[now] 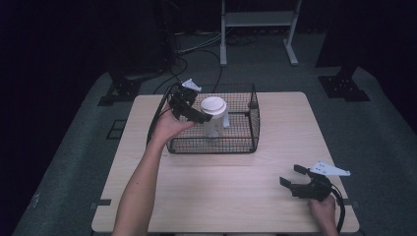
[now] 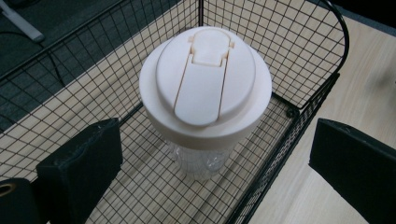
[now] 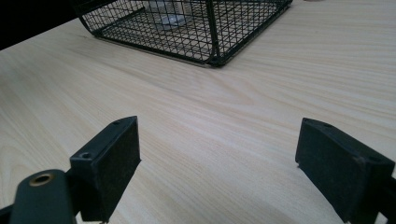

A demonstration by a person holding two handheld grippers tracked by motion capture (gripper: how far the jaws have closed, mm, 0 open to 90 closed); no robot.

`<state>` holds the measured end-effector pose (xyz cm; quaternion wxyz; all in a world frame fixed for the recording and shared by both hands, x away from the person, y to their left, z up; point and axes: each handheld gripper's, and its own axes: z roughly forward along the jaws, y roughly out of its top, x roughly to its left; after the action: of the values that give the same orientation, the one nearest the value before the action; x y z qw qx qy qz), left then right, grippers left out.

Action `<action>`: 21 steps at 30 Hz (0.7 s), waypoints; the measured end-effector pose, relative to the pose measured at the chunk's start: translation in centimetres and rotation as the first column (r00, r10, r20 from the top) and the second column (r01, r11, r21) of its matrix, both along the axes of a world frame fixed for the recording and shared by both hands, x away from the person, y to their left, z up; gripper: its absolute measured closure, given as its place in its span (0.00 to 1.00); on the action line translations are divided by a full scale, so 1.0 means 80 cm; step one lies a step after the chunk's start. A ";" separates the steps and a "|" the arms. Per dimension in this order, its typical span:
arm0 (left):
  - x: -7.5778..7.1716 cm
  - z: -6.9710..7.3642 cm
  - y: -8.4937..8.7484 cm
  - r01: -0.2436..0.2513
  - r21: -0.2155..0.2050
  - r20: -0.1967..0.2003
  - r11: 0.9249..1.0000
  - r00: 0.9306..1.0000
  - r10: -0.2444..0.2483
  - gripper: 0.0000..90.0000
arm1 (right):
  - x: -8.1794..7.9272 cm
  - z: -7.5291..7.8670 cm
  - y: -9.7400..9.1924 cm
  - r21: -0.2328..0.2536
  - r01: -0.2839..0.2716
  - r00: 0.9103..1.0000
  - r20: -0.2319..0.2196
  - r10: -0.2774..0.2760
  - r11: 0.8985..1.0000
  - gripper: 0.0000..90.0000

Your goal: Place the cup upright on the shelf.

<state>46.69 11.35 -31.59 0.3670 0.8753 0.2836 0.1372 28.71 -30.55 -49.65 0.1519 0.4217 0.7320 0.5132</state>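
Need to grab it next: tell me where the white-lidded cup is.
The cup stands upright inside the wire basket at the table's far middle, just beside the open left tool.

1. A pale wooden table fills the frame's middle.
2. Grey carpet surrounds it.
3. A white metal stand sits top centre.
4. Black cables trail upper left of centre.

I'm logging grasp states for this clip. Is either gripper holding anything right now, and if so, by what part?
Nothing is held. The left gripper hangs open near the white-lidded bottle in the wire basket, jaws clear of it. The right gripper is open above the table.
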 end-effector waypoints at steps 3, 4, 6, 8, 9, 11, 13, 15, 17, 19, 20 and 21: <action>-0.006 0.000 0.004 0.005 0.001 0.004 1.000 1.000 -0.005 0.02 | 0.000 0.000 0.000 -0.003 0.000 1.000 0.002 0.000 1.000 0.14; -0.007 0.000 0.004 0.007 -0.001 0.002 1.000 1.000 -0.007 0.02 | 0.000 0.000 0.000 -0.003 0.000 1.000 0.004 0.000 1.000 0.14; -0.011 0.001 0.005 0.019 0.004 0.007 1.000 1.000 -0.019 0.02 | 0.000 0.000 0.000 -0.003 0.001 1.000 0.002 -0.001 1.000 0.14; -0.015 0.003 0.005 0.026 0.004 0.009 1.000 1.000 -0.026 0.02 | 0.000 0.000 0.000 -0.002 0.003 1.000 0.000 -0.003 1.000 0.14; -0.017 0.004 0.005 0.030 0.003 0.011 1.000 1.000 -0.030 0.02 | 0.000 0.000 0.000 -0.003 0.003 1.000 0.003 -0.003 1.000 0.14; -0.020 0.005 0.007 0.036 0.001 0.011 0.999 0.999 -0.036 0.02 | 0.000 0.000 0.000 -0.004 0.002 1.000 0.003 -0.002 1.000 0.14; -0.023 0.005 0.008 0.037 0.003 0.012 0.999 0.999 -0.037 0.02 | 0.000 0.000 0.000 -0.005 0.002 1.000 0.002 -0.002 1.000 0.14; -0.025 0.005 0.010 0.038 0.002 0.012 0.999 0.999 -0.038 0.02 | 0.000 0.000 0.000 -0.006 0.002 1.000 0.003 -0.002 1.000 0.14; -0.028 0.003 0.012 0.042 0.007 0.013 0.999 0.999 -0.042 0.02 | 0.000 0.000 0.000 -0.007 0.002 1.000 0.004 -0.002 1.000 0.14; -0.032 0.001 0.015 0.046 0.009 0.011 0.999 0.999 -0.046 0.02 | 0.000 0.000 0.000 -0.007 0.003 1.000 0.005 -0.003 1.000 0.14; -0.033 0.000 0.016 0.047 0.010 0.013 0.999 0.999 -0.047 0.02 | 0.000 0.000 0.000 -0.008 0.004 1.000 0.005 -0.004 1.000 0.14; -0.034 -0.001 0.018 0.045 0.014 0.012 0.999 0.999 -0.046 0.02 | 0.000 0.000 0.000 -0.007 0.005 1.000 0.005 -0.005 1.000 0.14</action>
<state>43.97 12.78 -31.69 0.3658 0.8831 0.2603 0.1363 28.67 -30.54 -49.66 0.1563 0.4216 0.7325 0.5111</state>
